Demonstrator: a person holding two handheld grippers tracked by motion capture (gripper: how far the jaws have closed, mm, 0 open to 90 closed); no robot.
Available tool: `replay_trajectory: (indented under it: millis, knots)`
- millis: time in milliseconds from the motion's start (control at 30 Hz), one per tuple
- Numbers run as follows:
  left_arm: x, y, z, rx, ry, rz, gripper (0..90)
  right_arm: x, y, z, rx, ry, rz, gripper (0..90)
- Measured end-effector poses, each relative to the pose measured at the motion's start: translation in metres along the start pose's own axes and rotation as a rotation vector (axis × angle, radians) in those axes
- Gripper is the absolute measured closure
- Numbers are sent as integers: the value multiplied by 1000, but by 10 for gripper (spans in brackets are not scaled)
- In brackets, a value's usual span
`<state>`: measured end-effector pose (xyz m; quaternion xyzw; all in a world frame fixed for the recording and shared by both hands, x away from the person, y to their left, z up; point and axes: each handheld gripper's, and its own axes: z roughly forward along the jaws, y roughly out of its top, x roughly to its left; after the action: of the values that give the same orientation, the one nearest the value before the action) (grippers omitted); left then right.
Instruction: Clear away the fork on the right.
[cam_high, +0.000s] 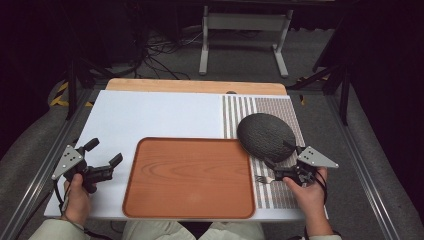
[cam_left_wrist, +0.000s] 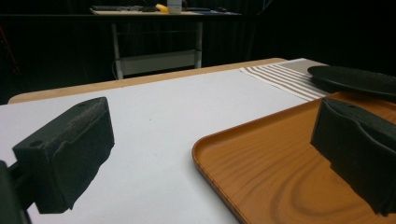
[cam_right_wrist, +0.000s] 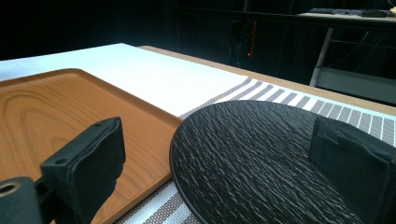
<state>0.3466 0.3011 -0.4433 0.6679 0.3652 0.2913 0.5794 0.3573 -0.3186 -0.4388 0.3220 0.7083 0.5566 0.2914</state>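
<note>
A brown wooden tray (cam_high: 190, 175) lies at the table's front middle. Right of it, a black textured plate (cam_high: 265, 136) rests on a striped placemat (cam_high: 280, 107). My right gripper (cam_high: 279, 155) stands open at the plate's near edge, with the plate (cam_right_wrist: 252, 154) low between its jaws (cam_right_wrist: 219, 163) and untouched. A silver fork (cam_high: 263, 178) lies on the mat just left of that hand, its handle hidden under the gripper. My left gripper (cam_high: 105, 151) is open over the white board, left of the tray; its jaws (cam_left_wrist: 212, 149) straddle the tray's corner (cam_left_wrist: 280, 168).
The white board (cam_high: 160, 115) covers the table left of the placemat, with a wooden edge (cam_high: 195, 86) behind it. Metal rails run along both sides. A white stand (cam_high: 245, 30) and cables sit on the floor beyond the table.
</note>
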Motion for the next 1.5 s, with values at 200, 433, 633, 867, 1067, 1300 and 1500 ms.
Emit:
replay_trajectory:
  millis: [200, 433, 633, 867, 1067, 1300, 1500]
  knots:
    - [0, 1, -1, 3, 2, 5, 0, 0, 0, 0, -1, 1, 2, 46]
    - [-1, 2, 0, 4, 1, 15, 1, 0, 0, 0, -3, 2, 5, 46]
    - [-2, 3, -1, 4, 6, 12, 0, 1, 7, 2, -13, 22, -1, 46]
    - [-2, 3, -2, 9, 7, 22, 0, 1, 28, 7, 56, 65, -58, 47]
    - [-2, 3, -2, 10, 7, 23, 0, -2, 49, 9, 174, 120, -129, 53]
    - [-1, 4, -2, 7, 3, 20, 0, -1, 59, 13, 300, 166, -194, 65]
    - [-2, 4, -2, 10, 2, 26, 0, 0, 65, 19, 415, 201, -261, 81]
